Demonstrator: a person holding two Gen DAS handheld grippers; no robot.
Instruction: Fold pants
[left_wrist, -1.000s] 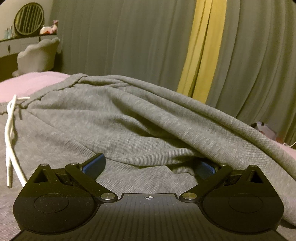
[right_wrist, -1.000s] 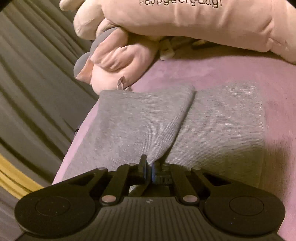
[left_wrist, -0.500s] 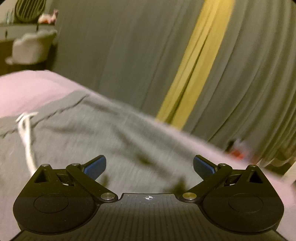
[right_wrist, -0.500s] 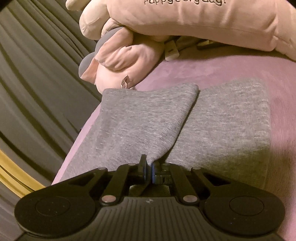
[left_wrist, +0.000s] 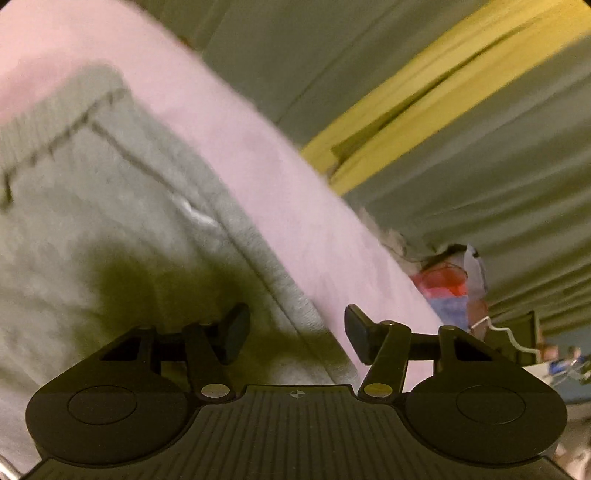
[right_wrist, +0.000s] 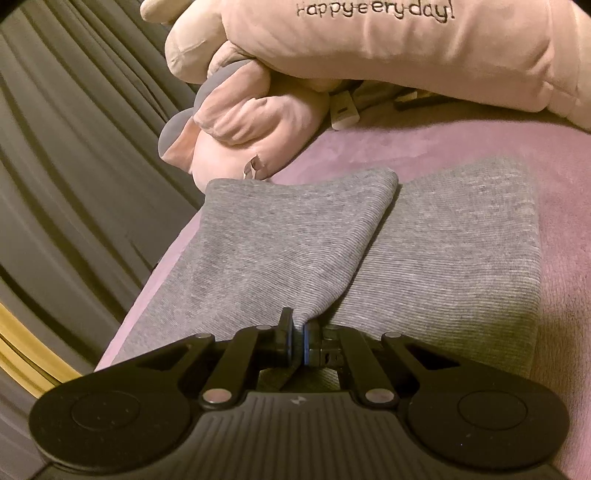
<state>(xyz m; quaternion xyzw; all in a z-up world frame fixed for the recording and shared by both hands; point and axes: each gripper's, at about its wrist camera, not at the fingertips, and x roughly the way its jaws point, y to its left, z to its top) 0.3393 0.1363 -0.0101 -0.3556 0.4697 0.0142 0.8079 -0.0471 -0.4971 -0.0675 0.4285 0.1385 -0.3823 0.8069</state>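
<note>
ahead of right gripper (right_wrist: 295, 341), flat grey pants (right_wrist: 424, 236) over pink bedcover (right_wrist: 480, 147), nothing standing on them; far end blocked by pink plush toy (right_wrist: 251, 122) and lettered pink cushion (right_wrist: 388, 55), toy just beside the leg hems; left side bounded by bed edge, then grey curtain (right_wrist: 74, 155) close behind; right of the pants, bare pink cover, open; under left gripper (left_wrist: 295, 334), flat pants (left_wrist: 92, 221), a bare pink strip of bedcover (left_wrist: 258, 166) alongside; beyond the edge, curtain (left_wrist: 480, 166), blurred clutter (left_wrist: 450, 284) low at right.
</note>
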